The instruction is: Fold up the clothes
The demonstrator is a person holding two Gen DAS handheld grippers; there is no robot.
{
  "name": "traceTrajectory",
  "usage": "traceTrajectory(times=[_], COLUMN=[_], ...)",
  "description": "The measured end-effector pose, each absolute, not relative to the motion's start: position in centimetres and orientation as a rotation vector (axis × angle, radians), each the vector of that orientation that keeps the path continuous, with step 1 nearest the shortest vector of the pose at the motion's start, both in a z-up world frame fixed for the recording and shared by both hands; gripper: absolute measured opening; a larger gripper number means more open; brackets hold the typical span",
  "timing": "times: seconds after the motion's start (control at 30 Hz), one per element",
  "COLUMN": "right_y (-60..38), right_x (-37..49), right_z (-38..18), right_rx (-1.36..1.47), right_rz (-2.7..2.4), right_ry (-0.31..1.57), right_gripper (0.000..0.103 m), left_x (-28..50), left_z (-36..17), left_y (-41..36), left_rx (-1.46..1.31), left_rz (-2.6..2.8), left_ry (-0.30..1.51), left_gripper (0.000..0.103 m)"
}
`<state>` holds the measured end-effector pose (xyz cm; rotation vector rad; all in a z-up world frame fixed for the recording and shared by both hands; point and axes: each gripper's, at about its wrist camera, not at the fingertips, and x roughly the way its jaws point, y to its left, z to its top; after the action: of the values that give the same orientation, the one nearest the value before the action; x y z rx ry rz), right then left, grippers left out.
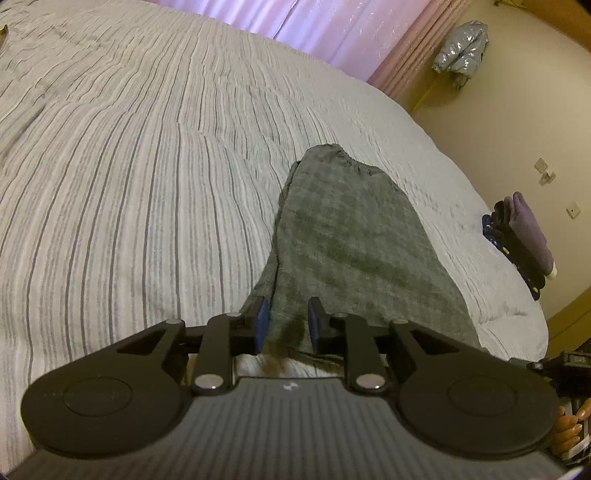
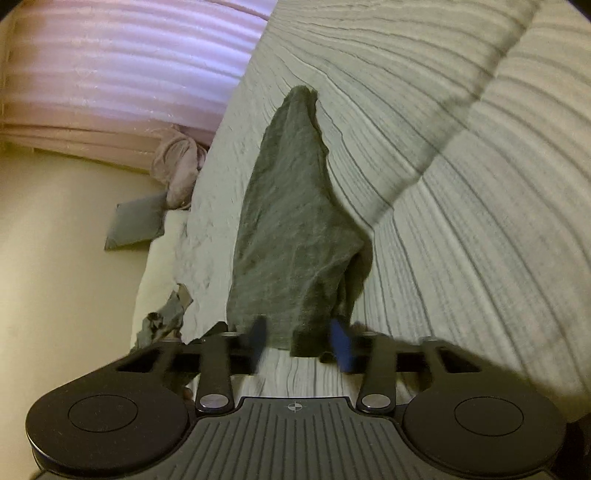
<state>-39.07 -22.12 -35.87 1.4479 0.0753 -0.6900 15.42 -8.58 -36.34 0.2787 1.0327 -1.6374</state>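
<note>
A grey knitted garment (image 1: pixel 351 236) lies stretched out on the striped bed cover (image 1: pixel 129 166), narrowing toward its far end. My left gripper (image 1: pixel 288 325) sits at its near end. The blue pads stand apart, with a fold of the cloth loose in the gap between them. In the right wrist view the same garment (image 2: pixel 291 206) runs away from me over the bed cover (image 2: pixel 461 221). My right gripper (image 2: pixel 300 343) is blurred. Its fingers straddle the garment's near hem, which lies in the gap, and the pads do not look pressed on it.
A stack of folded dark and purple clothes (image 1: pixel 524 240) sits at the bed's right edge. Pink curtains (image 1: pixel 314 26) and a silver jacket (image 1: pixel 461 48) line the far wall. A grey cushion (image 2: pixel 136 221) and a pink bundle (image 2: pixel 181 166) lie off the bed. A hand (image 1: pixel 569 428) shows at lower right.
</note>
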Motion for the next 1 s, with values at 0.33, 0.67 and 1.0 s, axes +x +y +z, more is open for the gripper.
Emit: traceTrajectory(times=[0.33,0.67,1.0], right_y=[-22.6,-21.1,-19.8], right_x=[-38.3,-36.7,-36.6], right_z=[-36.3,-35.7,-34.5], right_rx=[1.451,1.342,1.237], right_rz=[-0.707,-0.724,-0.782], right_ry=[0.087,0.19,0.27], right_gripper=[0.008,0.002,0.003], left_x=[15.5,16.5,17.4], left_z=[-37.2,-35.7,-36.8], left_y=[-9.1,-9.1,-8.3], left_rx=[0.289,0.326,0.241], left_rz=[-1.653,-1.661,-1.641], left_ry=[1.064,0.98,1.024], left_gripper=[0.0,0.0,0.03])
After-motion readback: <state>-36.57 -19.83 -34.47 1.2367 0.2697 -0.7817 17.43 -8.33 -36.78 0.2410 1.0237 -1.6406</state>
